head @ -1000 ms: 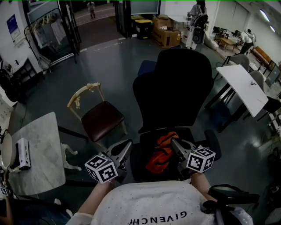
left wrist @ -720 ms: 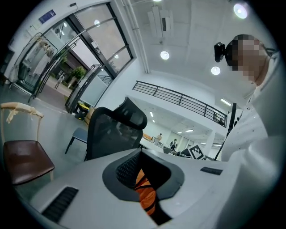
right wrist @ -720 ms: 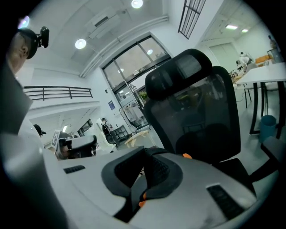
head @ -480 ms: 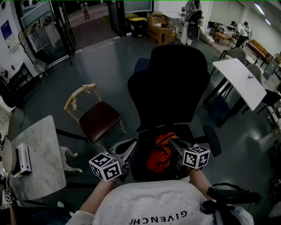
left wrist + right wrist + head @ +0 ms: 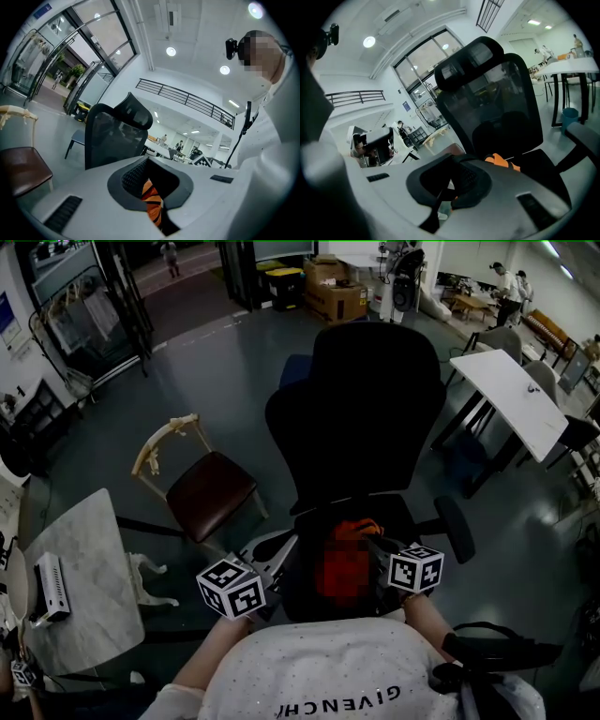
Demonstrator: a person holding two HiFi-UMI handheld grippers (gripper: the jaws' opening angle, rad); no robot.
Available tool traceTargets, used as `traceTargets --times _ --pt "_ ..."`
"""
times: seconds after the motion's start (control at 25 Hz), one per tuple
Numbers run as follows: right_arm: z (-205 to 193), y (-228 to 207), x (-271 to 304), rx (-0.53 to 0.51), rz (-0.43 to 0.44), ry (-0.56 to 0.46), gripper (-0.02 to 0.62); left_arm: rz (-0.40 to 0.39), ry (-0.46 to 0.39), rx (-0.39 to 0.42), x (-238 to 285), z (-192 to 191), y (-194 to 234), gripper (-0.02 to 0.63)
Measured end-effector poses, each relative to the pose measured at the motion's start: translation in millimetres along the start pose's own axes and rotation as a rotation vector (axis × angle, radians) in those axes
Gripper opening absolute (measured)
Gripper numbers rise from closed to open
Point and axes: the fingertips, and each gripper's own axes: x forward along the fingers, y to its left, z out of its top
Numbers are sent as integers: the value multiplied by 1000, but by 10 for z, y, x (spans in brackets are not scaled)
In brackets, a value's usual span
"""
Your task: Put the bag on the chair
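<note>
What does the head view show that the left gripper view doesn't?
Only the head view: the marble table and the cardboard boxes. Only the left gripper view: ceiling lights and a balcony railing. Both: the black office chair, the brown-seated wooden chair and the orange bag.

One orange bag [image 5: 360, 526] sits between the left gripper [image 5: 284, 547] and the right gripper [image 5: 374, 546]. Nearest ahead of them stand one black office chair [image 5: 361, 418] and one wooden chair [image 5: 204, 486].
</note>
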Motion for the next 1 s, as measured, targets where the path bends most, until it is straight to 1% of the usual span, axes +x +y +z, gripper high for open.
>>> traceTargets --times 0.2,0.36,0.56,0.84,1.0 --pt "-53 -38 35 17 -7 9 -2 11 5 -30 -29 -79 69 -5" --pt "-161 -85 -5 17 -20 39 -1 14 -4 -48 -67 -117 -10 -5" --pt "-184 -173 -29 4 -17 56 -1 39 -28 -60 -64 -150 -64 -5" --pt "-334 -297 -263 -18 7 95 0 97 -47 -76 -25 -322 -303 -5" --pt "-466 -414 -432 -18 21 131 0 136 -46 -95 16 -496 -515 -5"
